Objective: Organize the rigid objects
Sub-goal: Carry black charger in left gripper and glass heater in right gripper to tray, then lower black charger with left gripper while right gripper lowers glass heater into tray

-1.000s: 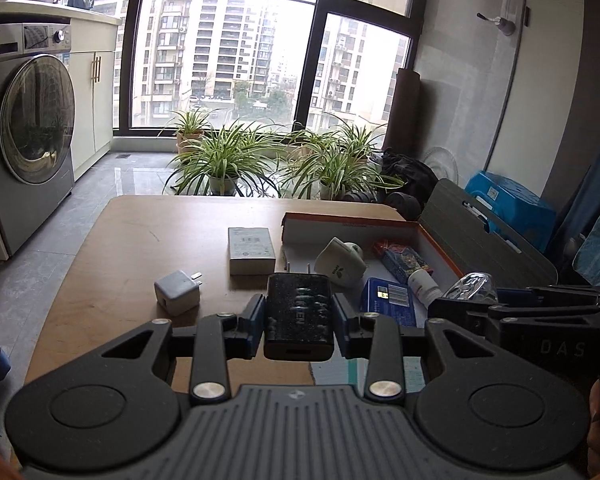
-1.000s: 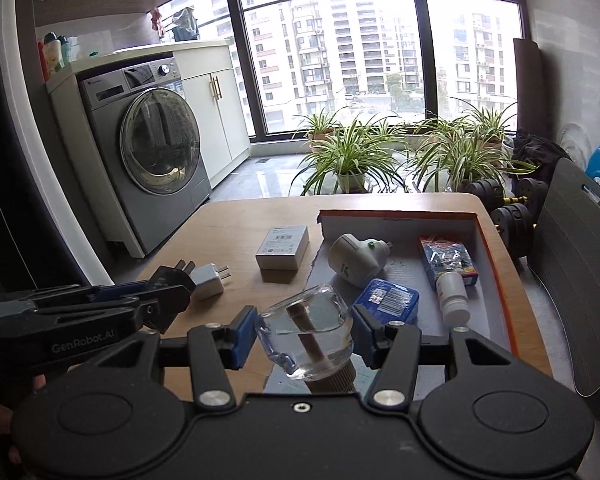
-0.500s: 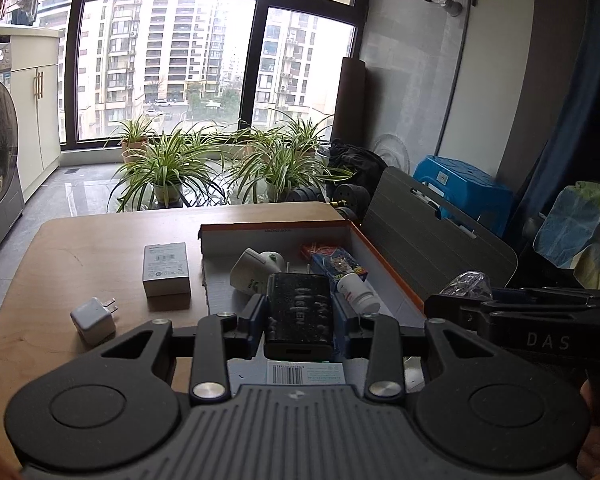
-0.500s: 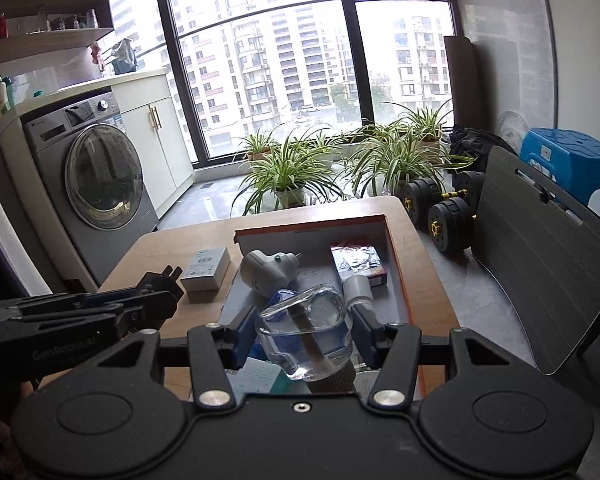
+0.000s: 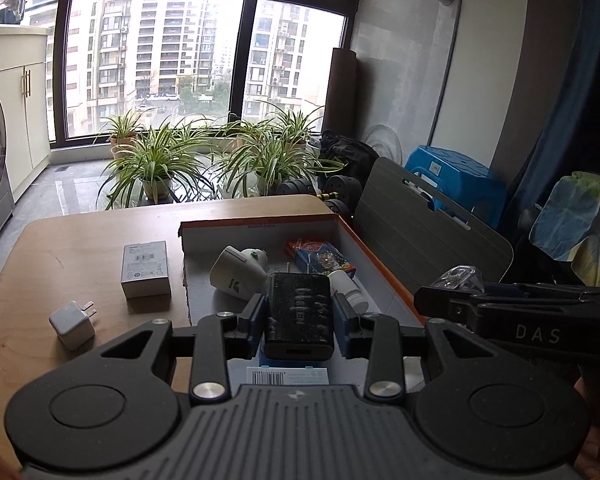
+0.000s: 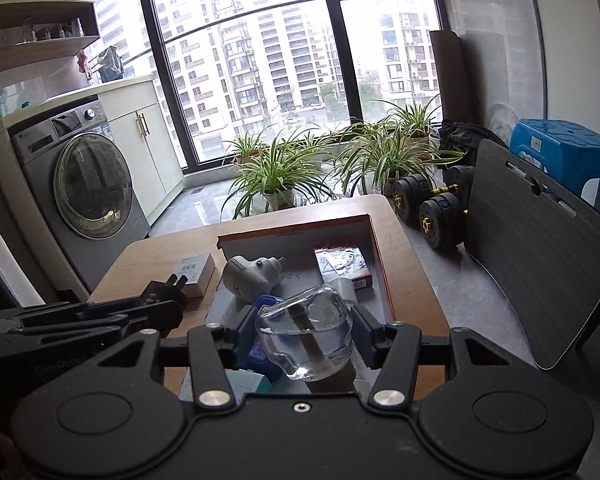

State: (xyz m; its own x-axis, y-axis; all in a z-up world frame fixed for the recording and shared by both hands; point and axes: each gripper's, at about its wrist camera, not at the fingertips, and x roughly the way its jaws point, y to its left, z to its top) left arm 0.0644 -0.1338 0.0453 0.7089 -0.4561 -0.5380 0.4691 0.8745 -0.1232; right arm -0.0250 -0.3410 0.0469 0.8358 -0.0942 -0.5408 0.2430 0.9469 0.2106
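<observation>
We see left gripper [image 5: 299, 322] clamped on black charger [image 5: 299, 316] above the box [image 5: 380, 258] | right gripper [image 6: 304, 332] pinching clear glass bottle [image 6: 306, 336], seemingly over the box's near end.

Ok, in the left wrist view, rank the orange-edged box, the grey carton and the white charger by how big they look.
1. Orange-edged box, clearly largest.
2. Grey carton.
3. White charger, smallest, though it lies nearest the camera.
</observation>
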